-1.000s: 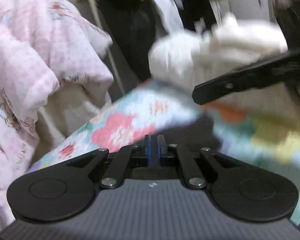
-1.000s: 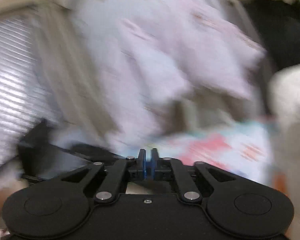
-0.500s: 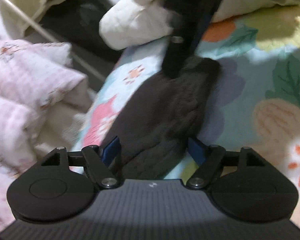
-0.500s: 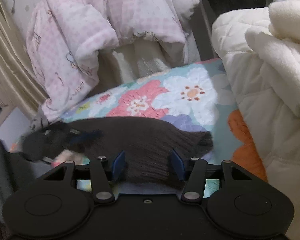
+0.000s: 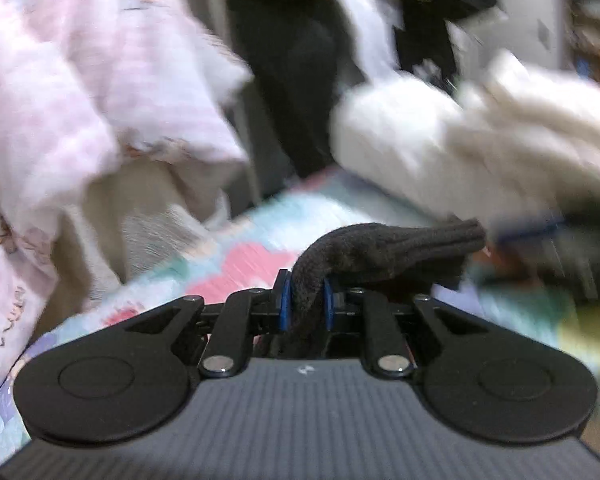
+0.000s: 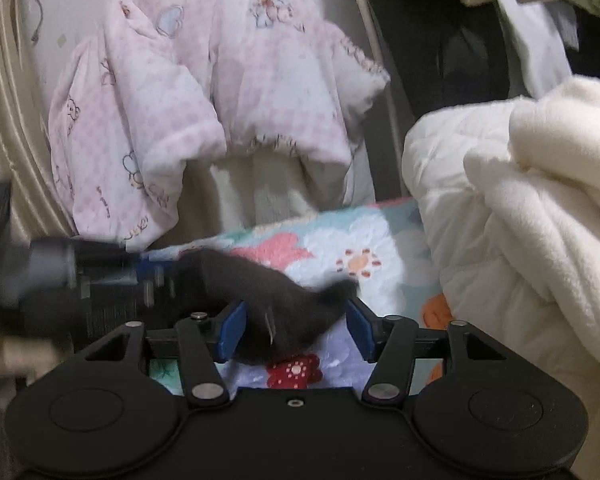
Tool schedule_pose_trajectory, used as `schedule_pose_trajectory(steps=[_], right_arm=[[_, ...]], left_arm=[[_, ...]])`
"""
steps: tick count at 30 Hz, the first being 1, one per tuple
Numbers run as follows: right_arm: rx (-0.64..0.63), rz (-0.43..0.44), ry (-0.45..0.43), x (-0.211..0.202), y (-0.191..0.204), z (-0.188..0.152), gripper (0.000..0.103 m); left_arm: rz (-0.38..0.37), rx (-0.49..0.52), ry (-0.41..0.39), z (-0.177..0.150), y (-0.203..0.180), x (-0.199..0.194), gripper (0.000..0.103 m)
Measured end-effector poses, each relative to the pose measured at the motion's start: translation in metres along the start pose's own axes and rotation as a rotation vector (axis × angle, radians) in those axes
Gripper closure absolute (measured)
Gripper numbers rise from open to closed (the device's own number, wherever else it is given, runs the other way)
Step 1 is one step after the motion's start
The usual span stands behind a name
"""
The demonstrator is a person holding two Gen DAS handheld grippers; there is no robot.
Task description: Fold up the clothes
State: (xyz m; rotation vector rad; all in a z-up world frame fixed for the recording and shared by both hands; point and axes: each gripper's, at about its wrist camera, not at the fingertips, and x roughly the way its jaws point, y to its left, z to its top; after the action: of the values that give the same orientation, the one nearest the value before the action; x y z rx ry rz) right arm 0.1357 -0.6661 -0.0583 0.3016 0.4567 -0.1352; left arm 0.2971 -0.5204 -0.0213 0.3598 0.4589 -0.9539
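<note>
Surface: a bed covered by a floral quilt (image 6: pixel 332 240) in pale blue with pink, white and orange flowers; it lies under and ahead of both claws.
Background: a pink checked padded garment (image 6: pixel 204 120) hangs ahead and to the left of the right claw; dark clothes hang behind it, further right. Left wrist view is heavily blurred.
Bedding: a heap of cream blanket (image 6: pixel 532 208) sits on the quilt to the right of the right claw, rising well above it.
Task item: a dark knitted garment (image 5: pixel 380 248), ribbed, small and narrow; which kind I cannot tell. It stretches between the two claws, partly lifted off the quilt.
Left claw (image 5: pixel 303 300): jaws closing, blue pads pressed on a bunched end of the dark knit, which rises out of the jaws and bends away to the right. In the right wrist view this claw (image 6: pixel 156 272) comes in from the left, blurred, at the far end of the knit.
Right claw (image 6: pixel 296 330): jaws opening, blue pads standing wide. The knit's other end lies between them, against or just beside the left pad, clear of the right pad. Not gripping.
Right claw from the left wrist view: a dark blurred shape at the right edge, near the knit's tip; state cannot be told there.
</note>
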Motion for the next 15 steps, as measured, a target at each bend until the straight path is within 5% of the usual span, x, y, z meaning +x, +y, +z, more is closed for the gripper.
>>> schedule_pose_trajectory(steps=[3,6,9,13,15], right_arm=[[-0.036,0.000,0.038,0.012,0.006,-0.007,0.039],[-0.015,0.041,0.093,0.023,0.007,-0.012,0.039],[-0.021,0.069,0.142,0.031,0.007,-0.016,0.039],[0.028,0.080,0.215,0.041,0.001,-0.020,0.039],[0.069,0.064,0.238,0.046,-0.002,-0.021,0.039]], left_arm=[[-0.055,-0.313,0.018,0.016,0.053,0.024,0.087],[0.052,-0.522,0.063,0.007,0.093,0.048,0.083],[0.103,-0.509,0.070,-0.001,0.107,0.050,0.073],[0.142,-0.311,0.040,0.003,0.106,0.022,0.049],[0.102,-0.279,0.026,-0.001,0.107,-0.004,0.045]])
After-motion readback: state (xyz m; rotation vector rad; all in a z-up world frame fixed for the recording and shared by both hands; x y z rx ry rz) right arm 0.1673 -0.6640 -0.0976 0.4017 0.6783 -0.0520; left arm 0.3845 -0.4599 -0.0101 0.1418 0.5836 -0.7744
